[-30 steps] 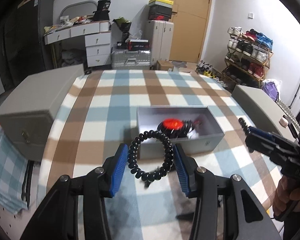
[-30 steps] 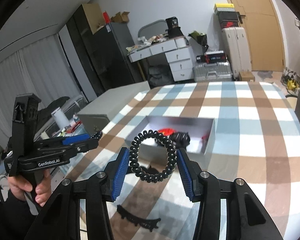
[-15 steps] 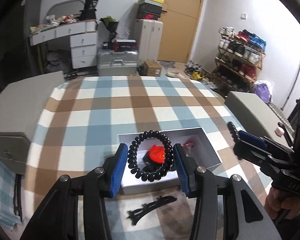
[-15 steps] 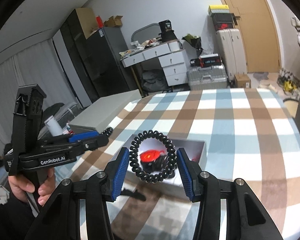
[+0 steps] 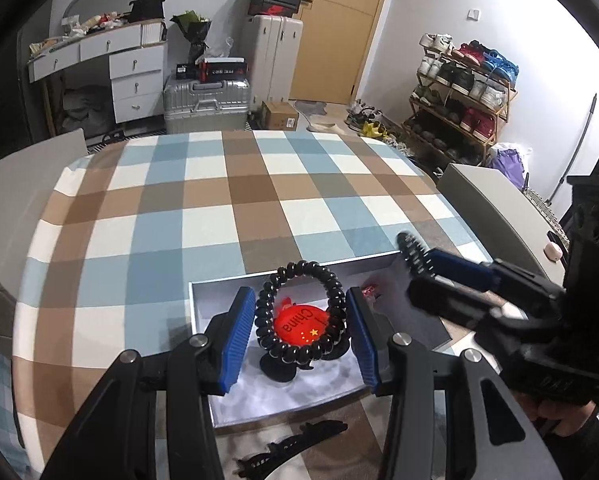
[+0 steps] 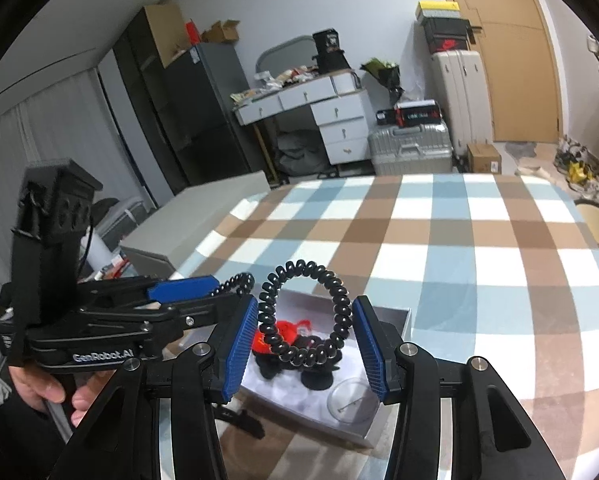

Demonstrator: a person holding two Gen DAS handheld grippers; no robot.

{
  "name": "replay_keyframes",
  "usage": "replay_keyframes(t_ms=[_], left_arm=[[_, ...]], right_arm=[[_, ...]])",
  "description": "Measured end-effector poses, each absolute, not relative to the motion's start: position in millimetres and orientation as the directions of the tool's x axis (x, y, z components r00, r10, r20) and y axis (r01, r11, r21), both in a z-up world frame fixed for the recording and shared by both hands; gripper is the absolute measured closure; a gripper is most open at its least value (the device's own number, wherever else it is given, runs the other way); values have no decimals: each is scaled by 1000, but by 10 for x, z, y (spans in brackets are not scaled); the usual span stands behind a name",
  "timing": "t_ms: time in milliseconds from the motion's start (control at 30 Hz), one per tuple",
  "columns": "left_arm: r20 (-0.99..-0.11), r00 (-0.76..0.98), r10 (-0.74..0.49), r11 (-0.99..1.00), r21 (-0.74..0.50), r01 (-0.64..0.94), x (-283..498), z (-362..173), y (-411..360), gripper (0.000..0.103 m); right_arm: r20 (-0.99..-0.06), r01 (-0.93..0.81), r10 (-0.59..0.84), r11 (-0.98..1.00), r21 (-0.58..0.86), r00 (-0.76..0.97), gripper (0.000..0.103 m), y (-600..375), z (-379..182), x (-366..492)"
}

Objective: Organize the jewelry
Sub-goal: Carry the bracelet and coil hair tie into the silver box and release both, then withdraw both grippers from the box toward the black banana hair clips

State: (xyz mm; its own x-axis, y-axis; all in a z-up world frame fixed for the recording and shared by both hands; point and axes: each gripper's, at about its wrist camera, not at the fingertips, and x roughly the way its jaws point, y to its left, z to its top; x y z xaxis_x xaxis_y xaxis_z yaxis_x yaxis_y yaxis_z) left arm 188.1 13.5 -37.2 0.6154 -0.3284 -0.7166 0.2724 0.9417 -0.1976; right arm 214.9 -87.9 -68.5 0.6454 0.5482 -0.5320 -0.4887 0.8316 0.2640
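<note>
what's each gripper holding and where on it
Left gripper: black beaded bracelet, pinched across its opposite sides. Right gripper: black spiral coil hair tie, likewise across its sides.

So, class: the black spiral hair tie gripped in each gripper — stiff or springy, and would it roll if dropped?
Probably springy: each spiral hair tie is a coiled loop, and it holds its ring shape between the left gripper pads. Likely light, since both pads hold it by its sides alone. Dropped into the open box, it would more likely flop flat than roll far.
</note>
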Motion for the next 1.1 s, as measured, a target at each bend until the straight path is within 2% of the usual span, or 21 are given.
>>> replay_keyframes(t_ms=[467,567,600,633,667,700,867,933,1100], left_arm=[[-722,589,-363,927,-218,305,1932,-456,96,61],[-726,588,-358,928,-209,307,1945,-482,92,55],[-729,586,-354,930,-207,304,1942,-490,97,54],[-727,587,-356,929,-209,304,1938,-493,107,50],[-724,589,-359,928,-212,305,1924,-488,117,42],[-720,595,-358,929,-213,302,1908,-477,129,40],[-685,636,-355,932,-207,298,1781,-369,163,39],[-684,646,-339,937,-187,294,1735,-339,145,39],[-676,665,-316,944,-154,292,1612,-256,108,39]], right_arm=[[-579,-482,532,838,256,618,53,-878,-871,2271],[-584,-471,516,848,243,627,50,-875,-896,2279],[-579,-467,517,848,249,630,46,-893,-897,2274],[-573,-466,525,845,262,630,40,-921,-896,2269],[-566,-463,529,844,272,632,39,-946,-891,2260],[-557,-458,531,844,280,638,39,-986,-880,2238],[-540,-442,528,848,293,655,37,-1093,-811,2129],[-538,-444,528,848,289,657,31,-1097,-782,2085],[-518,-469,528,846,254,672,25,-1059,-668,1897]])
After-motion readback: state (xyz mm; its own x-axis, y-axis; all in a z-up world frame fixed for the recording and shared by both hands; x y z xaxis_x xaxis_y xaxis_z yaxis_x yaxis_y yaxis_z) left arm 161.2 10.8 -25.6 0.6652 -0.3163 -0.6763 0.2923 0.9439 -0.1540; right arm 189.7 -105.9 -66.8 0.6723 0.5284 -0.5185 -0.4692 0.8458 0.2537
